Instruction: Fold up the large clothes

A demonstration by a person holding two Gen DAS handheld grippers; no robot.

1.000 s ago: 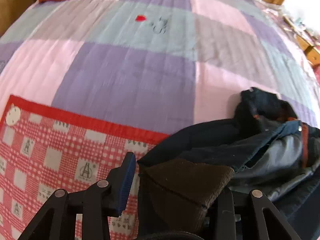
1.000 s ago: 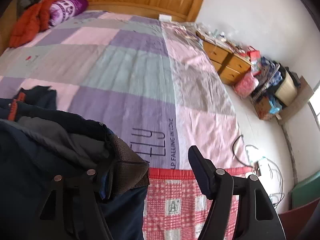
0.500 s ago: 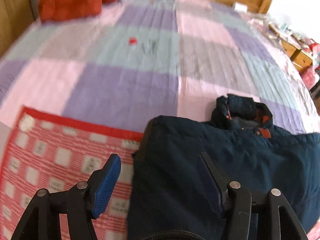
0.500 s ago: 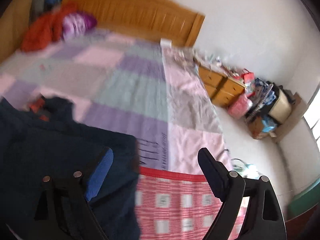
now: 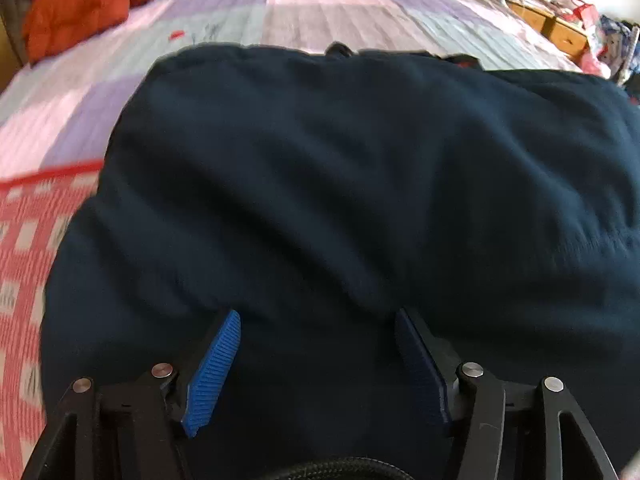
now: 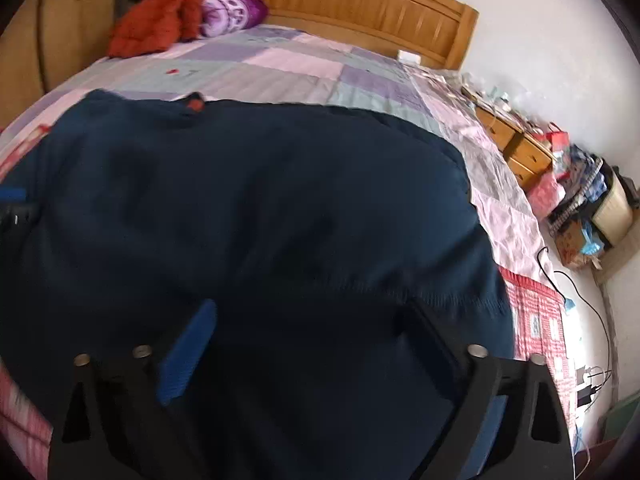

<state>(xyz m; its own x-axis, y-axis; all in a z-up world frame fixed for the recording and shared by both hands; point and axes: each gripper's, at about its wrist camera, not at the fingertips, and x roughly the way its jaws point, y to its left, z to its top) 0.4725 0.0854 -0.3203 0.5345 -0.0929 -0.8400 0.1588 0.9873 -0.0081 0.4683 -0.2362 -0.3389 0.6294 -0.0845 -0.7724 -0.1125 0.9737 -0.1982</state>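
A large dark navy jacket (image 5: 360, 160) lies spread flat on the bed and fills most of both views; it also shows in the right wrist view (image 6: 260, 208). Its collar with a red patch (image 6: 195, 105) is at the far edge. My left gripper (image 5: 318, 320) is open, its blue pads just above the jacket's near hem, holding nothing. My right gripper (image 6: 308, 308) is open too, low over the near right part of the jacket. The left gripper's blue pad (image 6: 12, 193) shows at the left edge of the right wrist view.
The bed has a pink, purple and grey patchwork quilt (image 6: 300, 60) with a red checked border (image 5: 24, 220). Red clothes (image 6: 156, 24) and a purple pillow (image 6: 234, 10) lie by the wooden headboard (image 6: 360, 0). A cluttered wooden dresser (image 6: 516, 140) and floor cables (image 6: 592, 360) are to the right.
Both grippers let go of the jacket's cuffs and opened. The jacket now lies flat, and both grippers have come down low over its near hem.
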